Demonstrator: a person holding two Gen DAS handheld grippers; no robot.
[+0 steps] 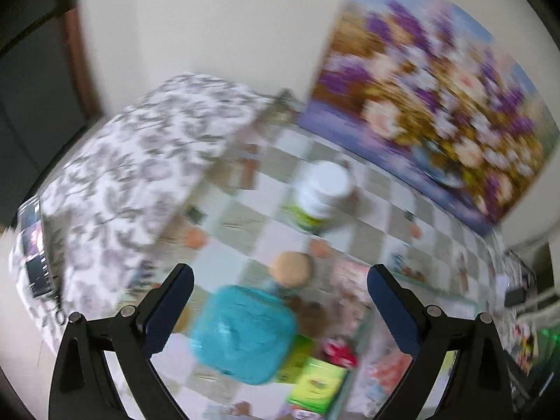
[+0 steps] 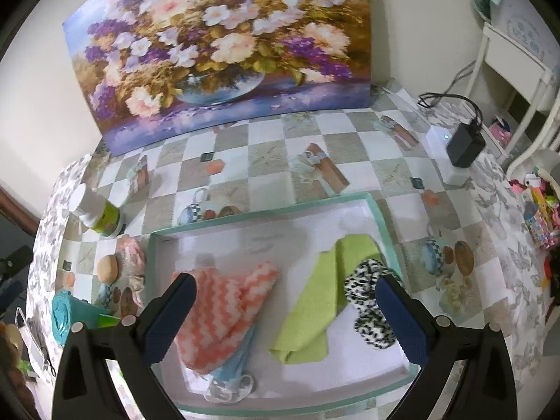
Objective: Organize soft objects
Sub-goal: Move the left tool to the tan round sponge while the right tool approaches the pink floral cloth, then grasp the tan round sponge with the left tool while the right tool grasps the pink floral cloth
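In the right wrist view a shallow white tray with a teal rim (image 2: pixel 266 214) holds a pink-and-white zigzag cloth (image 2: pixel 224 311) lying over a pale blue item, a lime green cloth (image 2: pixel 315 308) and a black-and-white spotted scrunchie (image 2: pixel 367 301). My right gripper (image 2: pixel 285 287) hovers open above the tray with nothing between its fingers. The left wrist view is blurred. My left gripper (image 1: pixel 280 280) is open and empty above a teal soft-looking object (image 1: pixel 245 332). A pink scrunchie (image 2: pixel 133 252) lies on the table left of the tray.
A white bottle with a green label (image 1: pixel 322 196) (image 2: pixel 99 215) stands on the checked tablecloth (image 2: pixel 266 161). A flower painting (image 2: pixel 224 45) leans against the wall. A green box (image 1: pixel 315 385) lies by the teal object. A black charger (image 2: pixel 465 143) sits at right; a leaf-patterned fabric-covered shape (image 1: pixel 133 175) at left.
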